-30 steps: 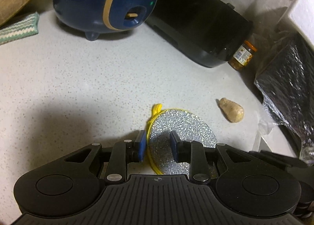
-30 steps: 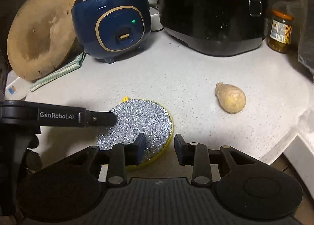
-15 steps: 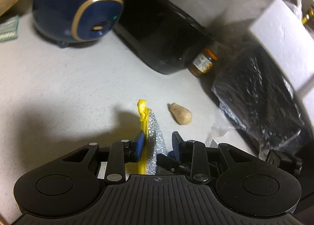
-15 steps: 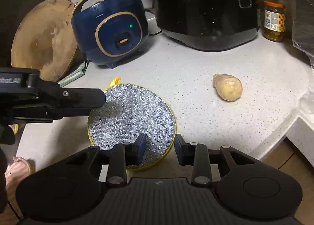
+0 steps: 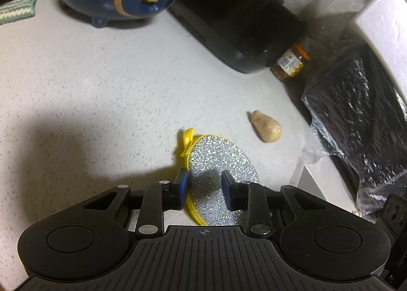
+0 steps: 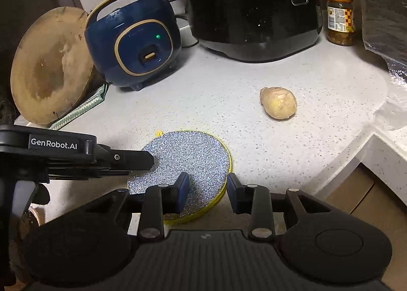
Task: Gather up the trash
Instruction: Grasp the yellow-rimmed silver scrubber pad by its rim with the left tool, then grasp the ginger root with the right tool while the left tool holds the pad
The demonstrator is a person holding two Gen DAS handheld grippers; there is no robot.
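Note:
A round silver scouring pad (image 5: 218, 161) with a yellow rim and loop lies on the speckled counter (image 5: 101, 87). My left gripper (image 5: 204, 184) straddles the pad's left part. Its jaws are closing, the left pad is by the yellow rim, and a gap shows at the right one. From the right wrist view, one of its fingers (image 6: 137, 160) reaches over the scouring pad (image 6: 188, 156). My right gripper (image 6: 207, 188) stands open over the pad's near right edge. A beige lump like ginger (image 6: 278, 103) lies apart, further right.
At the back stand a blue rice cooker (image 6: 132, 44), a black cooker (image 6: 254, 14) and a jar (image 6: 340, 21). A round wooden board (image 6: 51, 64) leans at the left over a striped cloth (image 5: 16, 10). A black plastic bag (image 5: 356, 113) fills the right. The counter edge (image 6: 356, 143) drops off there.
Half a second ago the scouring pad stood tipped on its edge between my left jaws; now it lies flat again. The right gripper has barely shifted.

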